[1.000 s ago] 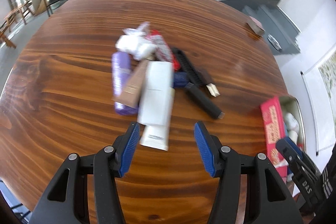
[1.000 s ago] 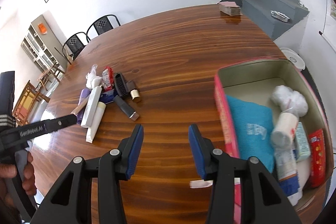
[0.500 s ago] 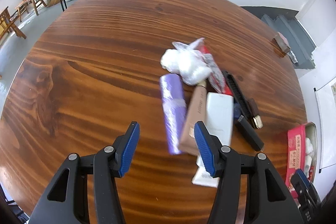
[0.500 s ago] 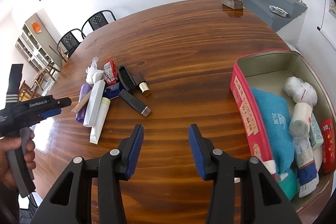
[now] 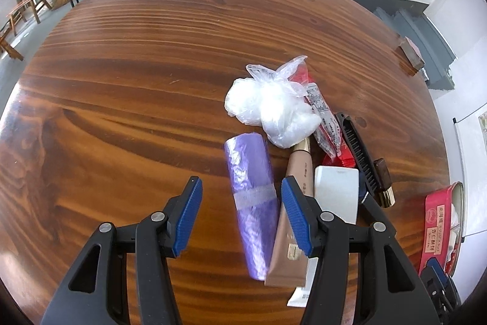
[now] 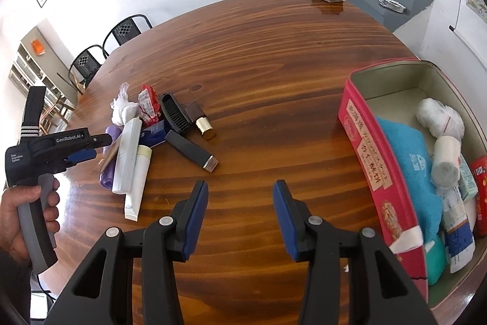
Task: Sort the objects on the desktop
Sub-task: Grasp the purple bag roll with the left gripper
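"GenRobot.AI" on left gripper (image 6: 79, 155) body; Chinese characters on red tin (image 6: 369, 163), not legible.

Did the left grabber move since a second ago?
Yes. In the right wrist view the left gripper has moved toward the pile; its tips now reach the purple roll, away from the red tin.

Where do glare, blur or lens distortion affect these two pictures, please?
Left wrist view: sharp; the plastic bag is blown out white, pale glare on the table at its left edge, fisheye bows that edge. Right wrist view: sharp; window glare on the table beside the purple roll, straight walls curve.
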### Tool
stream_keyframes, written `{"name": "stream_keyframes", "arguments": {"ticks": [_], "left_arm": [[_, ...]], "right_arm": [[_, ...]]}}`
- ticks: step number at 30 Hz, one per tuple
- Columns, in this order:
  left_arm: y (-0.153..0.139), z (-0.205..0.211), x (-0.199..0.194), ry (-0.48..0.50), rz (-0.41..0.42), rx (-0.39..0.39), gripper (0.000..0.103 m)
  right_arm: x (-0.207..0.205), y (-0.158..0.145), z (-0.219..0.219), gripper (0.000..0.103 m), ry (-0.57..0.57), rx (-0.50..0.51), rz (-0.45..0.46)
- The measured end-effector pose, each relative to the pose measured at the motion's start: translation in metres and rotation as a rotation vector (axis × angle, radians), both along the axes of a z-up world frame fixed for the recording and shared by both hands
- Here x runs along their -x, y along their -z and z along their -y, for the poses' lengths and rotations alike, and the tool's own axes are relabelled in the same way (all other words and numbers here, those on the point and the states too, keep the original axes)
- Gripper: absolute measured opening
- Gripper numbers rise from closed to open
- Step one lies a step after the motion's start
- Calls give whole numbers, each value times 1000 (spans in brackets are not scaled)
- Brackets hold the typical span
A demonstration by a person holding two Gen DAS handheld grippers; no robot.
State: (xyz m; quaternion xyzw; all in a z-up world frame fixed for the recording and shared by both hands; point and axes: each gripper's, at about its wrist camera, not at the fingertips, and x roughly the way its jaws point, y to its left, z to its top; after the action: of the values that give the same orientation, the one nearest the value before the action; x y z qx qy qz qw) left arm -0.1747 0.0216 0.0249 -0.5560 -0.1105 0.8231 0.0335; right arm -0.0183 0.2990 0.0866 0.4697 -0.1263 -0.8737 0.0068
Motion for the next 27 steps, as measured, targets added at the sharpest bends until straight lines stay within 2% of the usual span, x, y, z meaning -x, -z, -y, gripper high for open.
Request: {"name": "stream_keyframes", "arguments": {"ticks": [7,11,12,14,19,27], "left_arm": [[8,3,5,33,-2,-8,58],[9,1,0,82,-30,22,57],[10,1,-2,94,-35,25,55],[11,2,-5,121,-37,16,41],[10,9,-14,137,-29,53,35],[12,32,-36,115,-8,83,35]], "right_arm": [[17,4,19,49,-42,-27,-2],[30,8,31,49,-79,-33,-1],[33,8,34,49,-88,-35,-3],[39,10,38,49,-104,-41,-6],[58,16,45,49,-140,-62,-6],[79,30,56,49,-217,-65,26]]}}
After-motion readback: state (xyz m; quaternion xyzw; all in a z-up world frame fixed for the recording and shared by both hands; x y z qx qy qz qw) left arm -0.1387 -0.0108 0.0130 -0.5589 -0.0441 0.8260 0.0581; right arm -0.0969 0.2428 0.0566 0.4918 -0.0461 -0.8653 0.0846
